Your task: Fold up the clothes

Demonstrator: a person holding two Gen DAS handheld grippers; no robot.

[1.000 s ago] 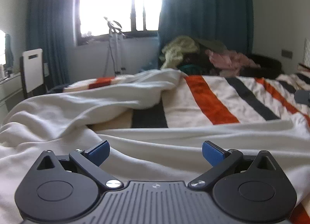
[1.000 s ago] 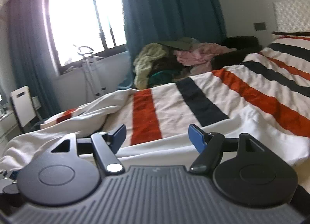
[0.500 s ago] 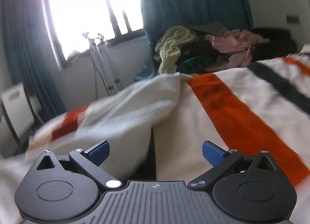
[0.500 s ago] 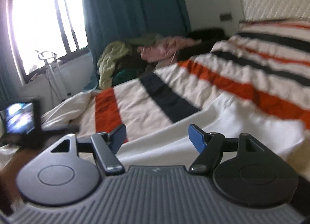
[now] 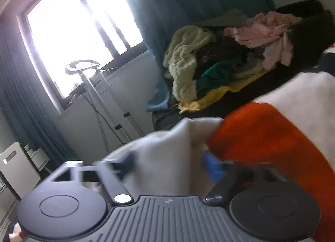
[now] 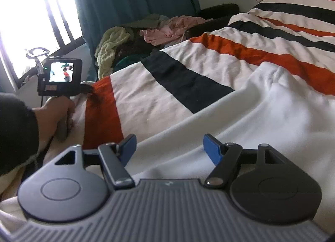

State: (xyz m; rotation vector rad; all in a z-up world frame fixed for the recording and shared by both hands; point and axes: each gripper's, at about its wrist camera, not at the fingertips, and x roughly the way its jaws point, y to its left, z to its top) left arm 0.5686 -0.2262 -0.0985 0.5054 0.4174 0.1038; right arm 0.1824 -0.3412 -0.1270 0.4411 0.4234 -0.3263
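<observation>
A white garment [image 6: 261,106] lies spread over a bed with a striped cover [image 6: 188,74] in cream, orange and black. My right gripper [image 6: 169,147] hovers low over the garment's near part, open, with nothing between its fingers. In the left wrist view a raised corner of the white garment [image 5: 167,147] sits between the blurred fingers of my left gripper [image 5: 167,164], which is open but narrowed, beside an orange stripe [image 5: 261,137]. The right wrist view shows the left gripper's screen [image 6: 60,76] and the hand [image 6: 56,112] holding it at the bed's far left edge.
A pile of clothes [image 5: 209,64] in green, pink and yellow lies beyond the bed, also seen as a pile [image 6: 146,32] by the teal curtains. A garment steamer stand [image 5: 94,95] is under the bright window. A white chair [image 5: 14,168] is at far left.
My left gripper has moved forward to the garment's far corner and tilted, and its fingers have drawn closer together. My right gripper has shifted little and stays open.
</observation>
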